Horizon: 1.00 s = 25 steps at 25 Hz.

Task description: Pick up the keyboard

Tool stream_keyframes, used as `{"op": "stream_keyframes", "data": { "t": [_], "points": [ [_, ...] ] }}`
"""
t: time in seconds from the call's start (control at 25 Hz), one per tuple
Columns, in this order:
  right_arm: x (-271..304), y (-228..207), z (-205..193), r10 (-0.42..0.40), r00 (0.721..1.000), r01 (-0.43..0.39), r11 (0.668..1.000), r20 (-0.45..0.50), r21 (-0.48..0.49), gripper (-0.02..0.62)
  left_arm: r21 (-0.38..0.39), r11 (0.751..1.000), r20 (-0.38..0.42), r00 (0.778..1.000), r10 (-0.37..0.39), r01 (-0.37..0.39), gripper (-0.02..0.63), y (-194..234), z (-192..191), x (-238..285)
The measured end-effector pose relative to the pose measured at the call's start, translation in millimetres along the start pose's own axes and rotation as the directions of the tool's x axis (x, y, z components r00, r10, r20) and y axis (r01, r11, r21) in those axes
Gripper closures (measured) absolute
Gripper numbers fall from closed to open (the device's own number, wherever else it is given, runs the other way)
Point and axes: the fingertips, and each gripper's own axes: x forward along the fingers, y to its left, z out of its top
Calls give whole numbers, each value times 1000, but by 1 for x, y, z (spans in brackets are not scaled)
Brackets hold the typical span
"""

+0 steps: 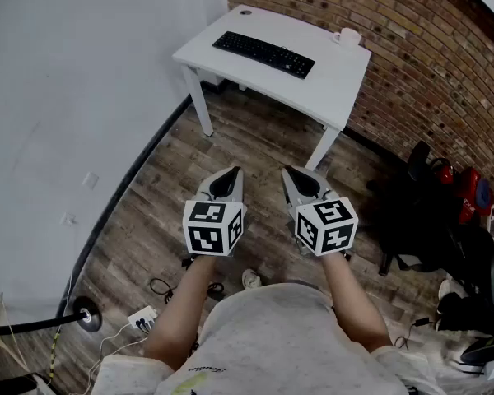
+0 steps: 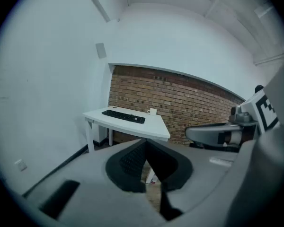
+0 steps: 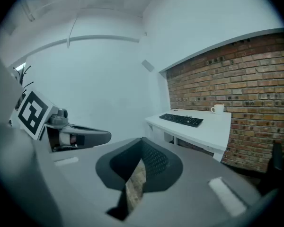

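Observation:
A black keyboard [image 1: 263, 53] lies on a white table [image 1: 329, 97] against the brick wall, far ahead of me. It also shows in the left gripper view as the keyboard [image 2: 123, 116] and in the right gripper view as the keyboard [image 3: 181, 119]. My left gripper [image 1: 228, 177] and right gripper [image 1: 293, 175] hang side by side over the wooden floor, well short of the table. Both are shut with nothing between their jaws. The left gripper [image 2: 145, 143] and the right gripper [image 3: 142, 143] point toward the table.
A white mug [image 1: 347, 36] stands at the table's far right corner. A black office chair [image 1: 428, 212] and bags sit to the right. A power strip and cables [image 1: 144, 318] lie on the floor at the left, beside the white wall.

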Motion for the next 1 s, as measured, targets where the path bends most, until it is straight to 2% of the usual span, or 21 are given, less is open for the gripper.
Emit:
{"op": "stream_keyframes", "data": {
  "t": [0.56,1.0],
  "points": [
    [28,-14,3,-24,1000,24,1000,10,18,591,-11,1000,-13,1000,-8,8,612,21,7,25],
    [100,-57,21,-2,1000,2,999,6,39,591,-16,1000,-32,999,19,-19,612,62,30,94]
  ]
}}
